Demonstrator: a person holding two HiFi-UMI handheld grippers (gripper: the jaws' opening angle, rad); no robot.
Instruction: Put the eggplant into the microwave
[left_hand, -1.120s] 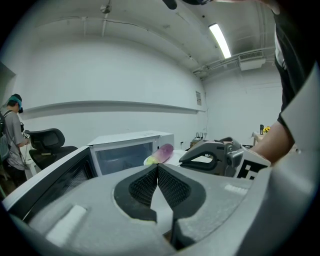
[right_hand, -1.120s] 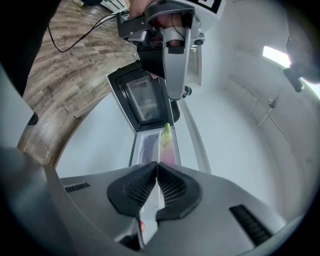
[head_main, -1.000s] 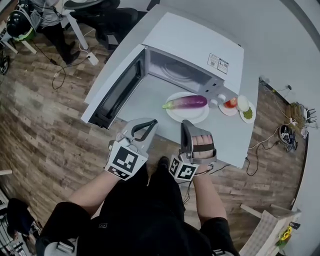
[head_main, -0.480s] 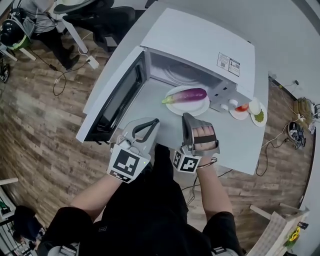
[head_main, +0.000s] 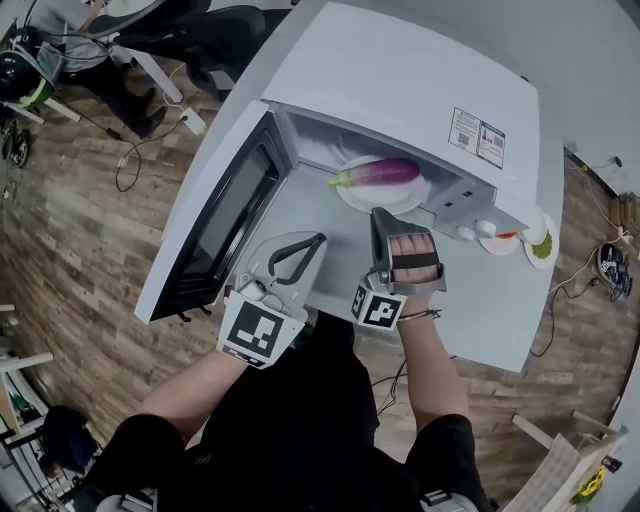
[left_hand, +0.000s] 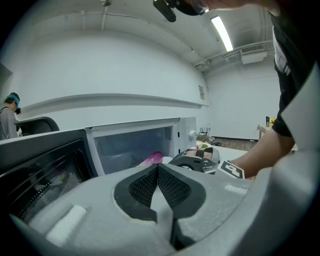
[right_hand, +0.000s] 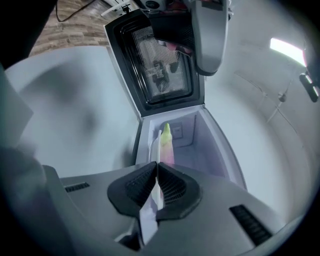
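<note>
The right gripper (head_main: 384, 214) clamps the rim of a white plate (head_main: 358, 196) carrying the eggplant (head_main: 380, 172), at its 12 o'clock, partly inside the open microwave (head_main: 400, 90); the left gripper (head_main: 313, 241) hangs closed, empty.

overall light: bright and even from the head view, no hard shadows on the grey surface (head_main: 475, 300).
source: ceiling strip light (left_hand: 221, 33) glowing in the left gripper view; a second lamp (right_hand: 287, 50) blown out white in the right gripper view.
shade: microwave (head_main: 400, 90) cavity dimmer than its white top, with a purplish cast inside.
glare: murky reflections in the door glass (right_hand: 162, 65).
distortion: heavy fisheye everywhere, straight edges bowing, black corners on both gripper views.
focus: up close it goes soft, and the plate (right_hand: 154, 147) rim pinched in the right gripper (right_hand: 156, 167) jaws is a white smear.
</note>
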